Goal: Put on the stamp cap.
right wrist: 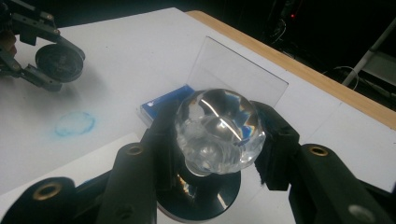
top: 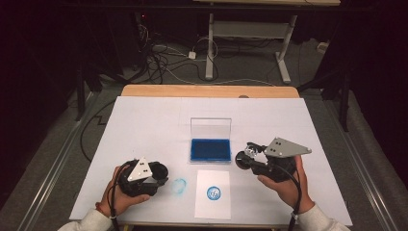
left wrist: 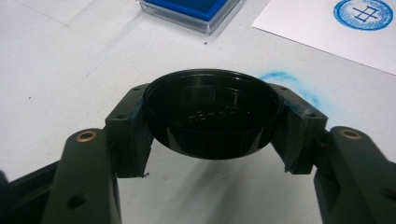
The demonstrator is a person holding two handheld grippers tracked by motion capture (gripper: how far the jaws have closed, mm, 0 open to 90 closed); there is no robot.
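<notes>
Left gripper (top: 161,174): black body, grey triangular plate with dark screws, black trailing cable, brass bushings on jaws. Right gripper (top: 246,158): same build. Person: white sleeves (top: 315,222), red wristband (top: 99,208).

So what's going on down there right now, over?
Left claw shut on black cap. Right claw shut on stamp's clear knob, beside open blue ink pad. Stamped paper in front. Nothing blocking.
</notes>
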